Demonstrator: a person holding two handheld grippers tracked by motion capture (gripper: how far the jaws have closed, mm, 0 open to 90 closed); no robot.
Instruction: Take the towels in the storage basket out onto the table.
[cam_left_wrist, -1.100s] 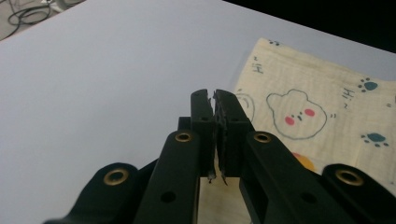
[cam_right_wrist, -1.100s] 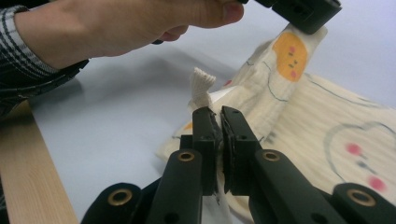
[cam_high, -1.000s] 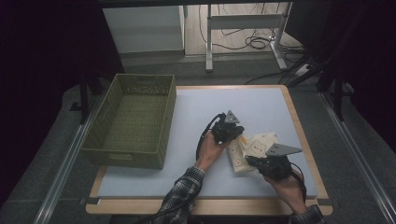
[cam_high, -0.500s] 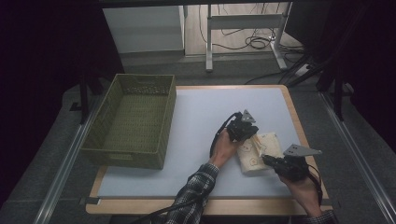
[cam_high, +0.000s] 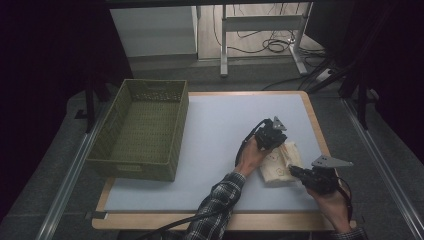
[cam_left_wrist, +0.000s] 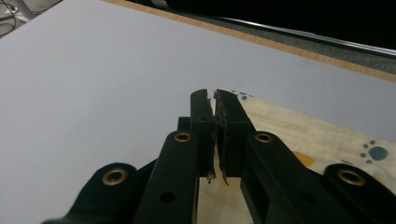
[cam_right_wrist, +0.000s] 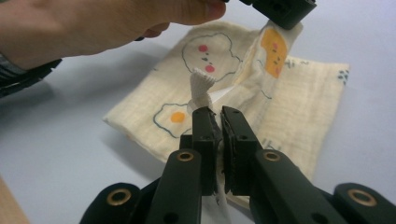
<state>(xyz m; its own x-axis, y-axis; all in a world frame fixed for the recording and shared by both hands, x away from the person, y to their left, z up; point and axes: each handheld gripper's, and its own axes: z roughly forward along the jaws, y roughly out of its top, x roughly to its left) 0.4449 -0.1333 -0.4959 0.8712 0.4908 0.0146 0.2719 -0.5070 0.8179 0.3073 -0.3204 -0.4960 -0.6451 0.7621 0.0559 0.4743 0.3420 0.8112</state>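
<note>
The right tongs are closed on a thin fold and white tag of the cloth; the left tongs pinch its far corner, likewise shut. The cloth lies on the counter, well apart from the green basket, to its right. It looks light, soft and limp, so edges and corners make the best holds.

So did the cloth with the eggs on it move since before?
Yes. The cloth slid toward the table's right wooden edge, away from the green basket. Both hand-held grippers, left and right, are shut on it.
</note>
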